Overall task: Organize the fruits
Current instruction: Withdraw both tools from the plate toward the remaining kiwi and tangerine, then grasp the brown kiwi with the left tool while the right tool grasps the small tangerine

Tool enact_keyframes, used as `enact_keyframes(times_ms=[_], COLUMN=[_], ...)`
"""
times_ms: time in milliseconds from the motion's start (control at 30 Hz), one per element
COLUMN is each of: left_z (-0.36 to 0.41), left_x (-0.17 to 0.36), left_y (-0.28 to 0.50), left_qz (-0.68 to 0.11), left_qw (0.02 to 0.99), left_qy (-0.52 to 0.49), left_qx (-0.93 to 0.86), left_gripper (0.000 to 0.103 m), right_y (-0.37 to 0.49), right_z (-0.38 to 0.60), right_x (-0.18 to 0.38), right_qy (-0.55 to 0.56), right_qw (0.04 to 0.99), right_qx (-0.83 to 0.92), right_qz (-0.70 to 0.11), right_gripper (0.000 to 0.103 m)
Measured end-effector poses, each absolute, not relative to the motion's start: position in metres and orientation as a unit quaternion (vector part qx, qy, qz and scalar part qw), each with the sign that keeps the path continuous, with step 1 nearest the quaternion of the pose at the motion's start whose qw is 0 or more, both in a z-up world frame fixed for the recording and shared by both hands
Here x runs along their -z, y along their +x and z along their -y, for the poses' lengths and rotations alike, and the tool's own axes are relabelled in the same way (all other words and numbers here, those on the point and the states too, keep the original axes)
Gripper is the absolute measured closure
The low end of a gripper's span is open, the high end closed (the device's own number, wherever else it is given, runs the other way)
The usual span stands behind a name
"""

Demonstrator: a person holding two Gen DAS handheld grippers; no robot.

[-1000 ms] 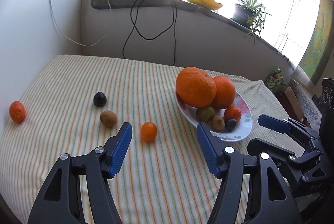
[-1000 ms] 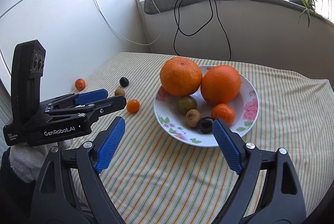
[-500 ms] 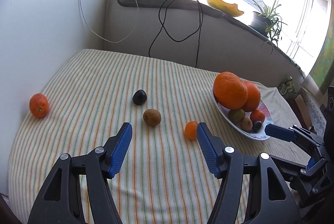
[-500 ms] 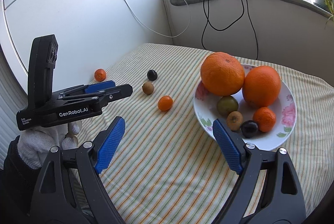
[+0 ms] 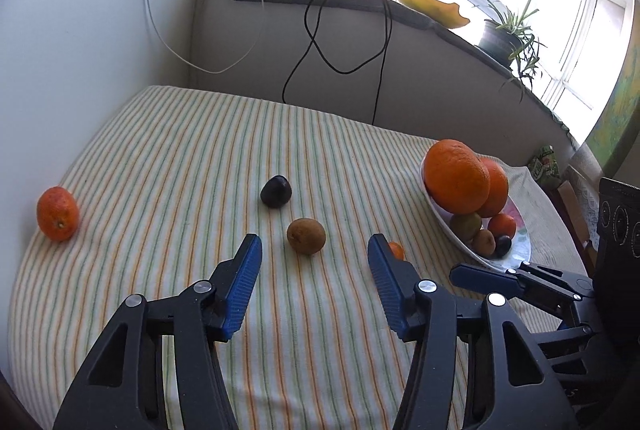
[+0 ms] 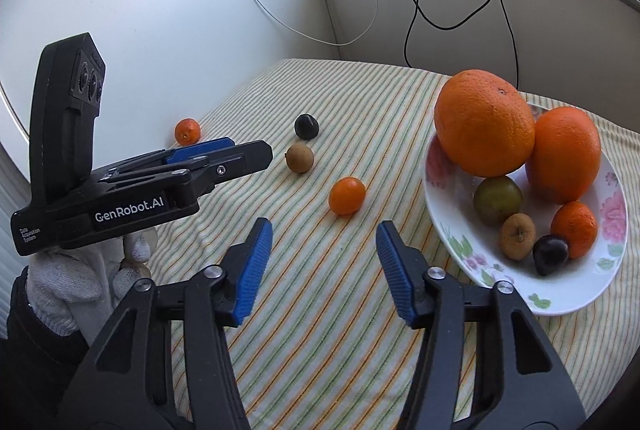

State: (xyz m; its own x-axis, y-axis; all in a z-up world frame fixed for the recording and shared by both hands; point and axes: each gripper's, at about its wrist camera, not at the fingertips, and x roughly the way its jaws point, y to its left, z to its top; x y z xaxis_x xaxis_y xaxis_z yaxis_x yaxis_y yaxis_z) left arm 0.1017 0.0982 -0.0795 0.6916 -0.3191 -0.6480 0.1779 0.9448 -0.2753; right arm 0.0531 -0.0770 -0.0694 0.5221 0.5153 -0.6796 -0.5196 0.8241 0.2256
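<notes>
The left gripper (image 5: 314, 258), black with ribbed blue pads, hung over the striped green-and-orange cloth (image 5: 168, 157) with its jaws closing and nothing between them. Just ahead of its fingertips, in line with the gap, lay a small round brown kiwi-like fruit (image 5: 306, 236), untouched. Farther ahead sat a dark purple plum (image 5: 276, 191). Well off to its left side, near the white wall, rested a reddish-orange mandarin (image 5: 57, 213). Behind its right finger, partly hidden, peeked a small orange kumquat-sized fruit (image 5: 397, 250).

The right gripper (image 6: 323, 250), of the same make, was also closing on empty air above the cloth. That small orange fruit (image 6: 347, 195) lay just ahead of its gap, clear of both pads. To its right stood the white flower-patterned plate (image 6: 576, 300), carrying two large oranges (image 6: 484, 123), a green plum (image 6: 497, 200), a brown fruit (image 6: 517, 236), a small mandarin (image 6: 574, 224) and a dark plum (image 6: 550, 254). To its left, a white-gloved hand (image 6: 80, 278) carried the left gripper.
</notes>
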Motion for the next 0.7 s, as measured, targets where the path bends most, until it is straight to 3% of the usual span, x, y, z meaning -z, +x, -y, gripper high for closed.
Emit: enact_keyframes(times_ms=[167,700], left_z=[-0.1,-0.097], left_x=[0.086,0.099], left_y=[0.114,0.13], left_qz=[-0.381,-0.404], left_qw=[0.906,0.892], left_qy=[-0.098,-0.099], left_qx=[0.154,0.175], left_gripper=[0.061,0.063], right_y=[0.066,0.08], right_z=[0.066,0.049], right_x=[0.079,0.084], right_qy=[-0.006,-0.028], right_qw=[0.872,0.88], right_qx=[-0.28,-0.245], right_qz=[-0.401,-0.405], right_gripper=[0.059,0.062])
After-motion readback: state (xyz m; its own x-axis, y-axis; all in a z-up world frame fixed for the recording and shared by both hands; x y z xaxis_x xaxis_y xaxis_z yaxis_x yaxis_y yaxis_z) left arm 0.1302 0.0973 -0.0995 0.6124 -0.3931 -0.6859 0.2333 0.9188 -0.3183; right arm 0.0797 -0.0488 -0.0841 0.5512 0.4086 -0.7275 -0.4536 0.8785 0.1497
